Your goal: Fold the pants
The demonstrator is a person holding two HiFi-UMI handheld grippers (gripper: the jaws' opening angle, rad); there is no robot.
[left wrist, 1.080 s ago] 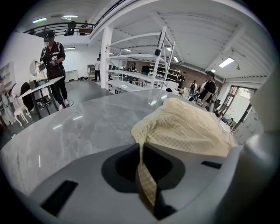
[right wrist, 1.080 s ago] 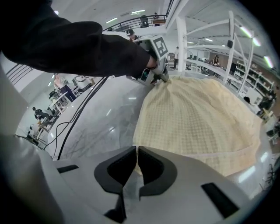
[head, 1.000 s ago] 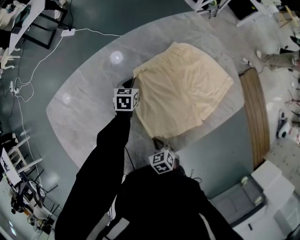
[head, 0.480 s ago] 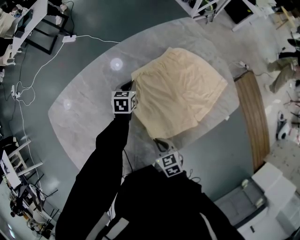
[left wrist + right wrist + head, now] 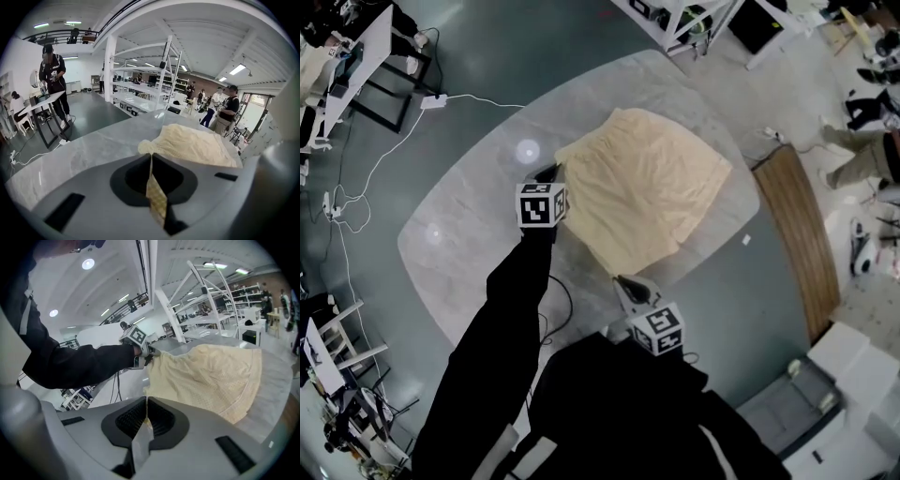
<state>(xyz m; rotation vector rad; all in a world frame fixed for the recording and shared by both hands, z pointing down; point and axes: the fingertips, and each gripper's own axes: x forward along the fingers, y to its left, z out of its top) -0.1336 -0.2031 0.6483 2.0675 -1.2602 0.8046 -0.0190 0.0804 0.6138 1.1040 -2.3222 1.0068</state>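
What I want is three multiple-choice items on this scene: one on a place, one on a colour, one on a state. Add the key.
1. Where do the pants mostly lie?
A. on the floor
B. on the grey table
C. on a chair

2. What colour are the pants?
A. navy
B. red
C. cream

3. On the left gripper, how do the jaws stand?
A. shut on the pants' edge
B. wide open, empty
C. shut on a cable

Key:
1 B, the head view shows the pants spread over the table.
2 C, the cloth is pale cream in every view.
3 A, the left gripper view shows cloth pinched between closed jaws.
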